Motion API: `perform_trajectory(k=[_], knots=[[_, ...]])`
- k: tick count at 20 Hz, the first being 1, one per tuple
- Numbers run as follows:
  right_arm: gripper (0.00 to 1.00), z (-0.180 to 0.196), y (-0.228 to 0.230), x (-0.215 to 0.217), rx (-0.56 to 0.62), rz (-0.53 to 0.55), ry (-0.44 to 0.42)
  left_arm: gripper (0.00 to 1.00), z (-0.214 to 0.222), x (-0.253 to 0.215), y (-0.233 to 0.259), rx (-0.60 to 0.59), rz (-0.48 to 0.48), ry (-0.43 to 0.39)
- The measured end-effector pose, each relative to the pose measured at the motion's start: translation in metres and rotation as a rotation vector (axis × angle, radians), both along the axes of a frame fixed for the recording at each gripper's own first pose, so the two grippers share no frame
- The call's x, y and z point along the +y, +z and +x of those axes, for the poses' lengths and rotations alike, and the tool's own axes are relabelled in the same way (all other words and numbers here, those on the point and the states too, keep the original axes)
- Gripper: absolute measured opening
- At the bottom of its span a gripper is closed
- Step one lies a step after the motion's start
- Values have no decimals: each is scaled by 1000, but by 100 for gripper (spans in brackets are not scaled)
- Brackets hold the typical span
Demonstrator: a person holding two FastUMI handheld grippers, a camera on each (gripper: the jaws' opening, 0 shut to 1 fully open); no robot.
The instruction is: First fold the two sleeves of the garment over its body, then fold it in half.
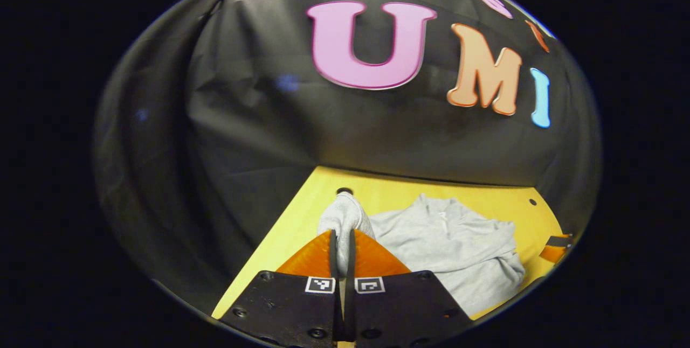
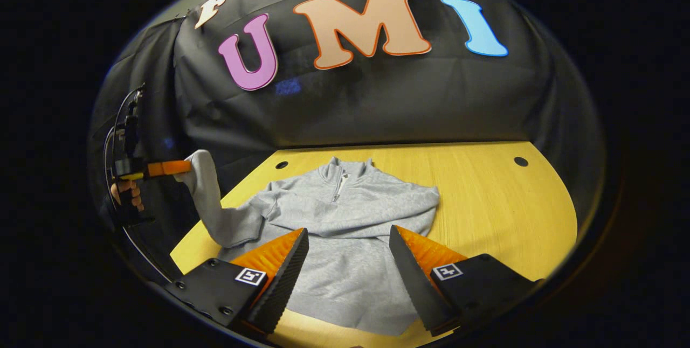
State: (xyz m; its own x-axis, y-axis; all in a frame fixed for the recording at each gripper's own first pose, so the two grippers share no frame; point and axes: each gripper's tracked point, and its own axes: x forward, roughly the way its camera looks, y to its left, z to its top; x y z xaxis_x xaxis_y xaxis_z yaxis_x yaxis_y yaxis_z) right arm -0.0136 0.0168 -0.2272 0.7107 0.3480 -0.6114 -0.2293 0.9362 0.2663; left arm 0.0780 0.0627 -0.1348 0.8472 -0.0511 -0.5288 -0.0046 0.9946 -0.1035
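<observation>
A grey garment (image 2: 350,213) of soft, fleecy knit lies flat on the yellow wooden table (image 2: 496,202), collar toward the booth wall, with a short zip (image 2: 339,183) running down from its stand-up neck. One side looks already folded in, its edge lying straight along the body, though the fisheye bend makes this hard to judge. The other sleeve (image 2: 207,202) is lifted off the table at the garment's outer side, rising in a limp curve to the left gripper (image 2: 180,167), which is clenched on the cuff. In the left gripper view the two fingers (image 1: 331,253) stand almost together with a bunched wad of grey cloth between them. A hand (image 2: 126,192) holds this tool. The right gripper (image 2: 347,251) hangs released over the lower body of the garment, its ribbed wedge-shaped fingers spread wide apart.
</observation>
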Motion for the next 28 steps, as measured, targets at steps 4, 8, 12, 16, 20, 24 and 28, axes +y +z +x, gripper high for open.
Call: perform_trajectory(k=[4, 8, 12, 16, 20, 24, 28], knots=[[96, -15, 1, -30, 4, -9, -58, 0, 21, -74, 8, -12, -17, -137], [96, -31, 2, -63, 13, -21, -119, 0, 30, -148, 14, -27, -33, -269], [96, -44, 8, -98, 9, -12, -208, 0, 31, -223, 6, -17, -70, -385], [96, -57, 4, -127, 30, -12, -264, 0, 27, -284, -4, 2, -85, -467], [96, -69, 3, -151, 33, -29, -288, 0, 21, -330, -23, 46, -93, -518], [96, -82, -1, -170, 44, -38, -312, 0, 15, -365, -54, 99, -73, -553], [96, -91, -4, -187, 63, -42, -340, 0, 14, -387, -93, 157, -23, -552]])
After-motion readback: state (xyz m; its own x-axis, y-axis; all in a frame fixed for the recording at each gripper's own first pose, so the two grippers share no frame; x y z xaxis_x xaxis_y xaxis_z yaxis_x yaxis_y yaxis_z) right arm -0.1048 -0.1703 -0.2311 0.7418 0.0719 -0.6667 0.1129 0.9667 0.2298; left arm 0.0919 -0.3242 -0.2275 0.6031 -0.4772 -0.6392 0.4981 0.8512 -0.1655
